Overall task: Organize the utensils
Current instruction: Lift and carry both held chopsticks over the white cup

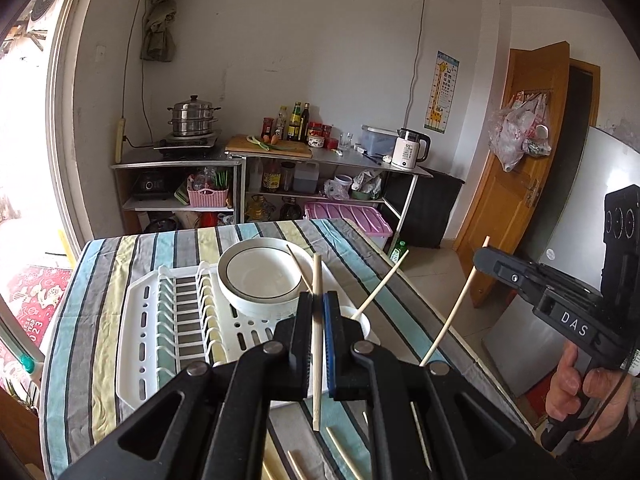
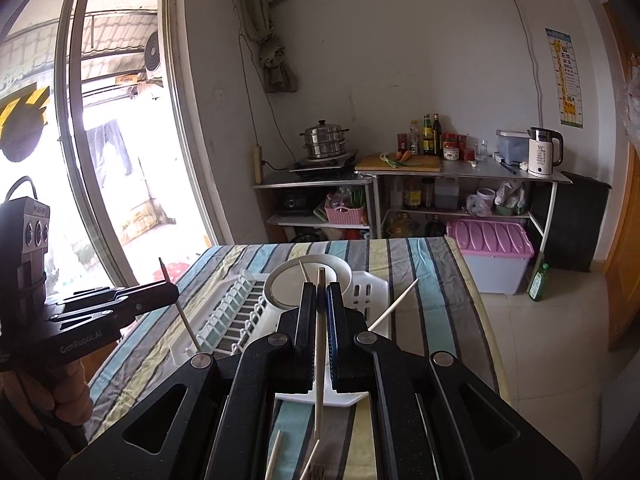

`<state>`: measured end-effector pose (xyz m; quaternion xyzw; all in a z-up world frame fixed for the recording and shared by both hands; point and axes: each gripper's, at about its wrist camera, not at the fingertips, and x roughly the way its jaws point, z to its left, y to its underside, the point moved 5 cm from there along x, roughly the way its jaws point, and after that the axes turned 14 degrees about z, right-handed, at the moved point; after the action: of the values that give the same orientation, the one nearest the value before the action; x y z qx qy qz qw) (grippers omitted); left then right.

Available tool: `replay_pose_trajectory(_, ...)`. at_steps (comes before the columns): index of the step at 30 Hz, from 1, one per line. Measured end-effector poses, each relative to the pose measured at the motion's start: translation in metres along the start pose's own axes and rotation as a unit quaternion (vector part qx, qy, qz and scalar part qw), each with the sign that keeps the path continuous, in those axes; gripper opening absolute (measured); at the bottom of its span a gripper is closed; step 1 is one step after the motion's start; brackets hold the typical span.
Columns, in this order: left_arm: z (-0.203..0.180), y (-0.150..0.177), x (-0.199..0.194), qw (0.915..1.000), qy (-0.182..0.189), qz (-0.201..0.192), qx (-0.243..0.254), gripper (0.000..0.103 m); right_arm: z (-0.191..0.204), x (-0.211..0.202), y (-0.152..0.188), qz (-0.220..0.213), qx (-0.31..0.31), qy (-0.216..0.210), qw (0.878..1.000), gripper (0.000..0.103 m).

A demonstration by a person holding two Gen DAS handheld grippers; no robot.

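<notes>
Your left gripper (image 1: pixel 318 300) and right gripper (image 2: pixel 321 292) each pinch one chopstick (image 1: pixel 317 340) shut over the table's near edge (image 1: pixel 72 420); thin grips, either could pivot and drop short of the rack's cup (image 1: pixel 356 318).

1. Your left gripper (image 1: pixel 319 312) and right gripper (image 2: pixel 321 304) are matt black plastic.
2. Each chopstick (image 1: pixel 317 344) looks like pale, smooth wood.
3. The dish rack (image 1: pixel 160 320) is glossy white plastic.
4. The tablecloth (image 1: pixel 104 344) is striped cloth.
</notes>
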<state>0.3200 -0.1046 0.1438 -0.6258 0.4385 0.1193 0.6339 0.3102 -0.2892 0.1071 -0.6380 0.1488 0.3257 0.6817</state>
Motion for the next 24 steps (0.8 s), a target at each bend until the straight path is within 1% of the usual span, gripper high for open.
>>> replay_pose_trajectory(6, -0.004, -0.029, 0.020, 1.0000, 0.008, -0.001, 0.001, 0.006, -0.007, 0.014, -0.023, -0.006, 0.003, 0.000, 1.000, 0.005)
replay_pose_trajectory(13, -0.012, -0.057, 0.039, 0.9998, 0.020, -0.005, 0.005, 0.006, -0.010, 0.028, -0.040, -0.013, 0.004, 0.000, 1.000, 0.005)
replay_pose_trajectory(18, -0.015, -0.072, 0.053, 0.9995, 0.029, -0.009, 0.007, 0.006, -0.017, 0.040, -0.048, -0.014, 0.007, 0.003, 1.000, 0.005)
replay_pose_trajectory(24, -0.019, -0.078, 0.075, 0.9993, 0.035, -0.006, 0.010, 0.006, -0.031, 0.058, -0.049, -0.009, 0.016, 0.004, 1.000, 0.005)
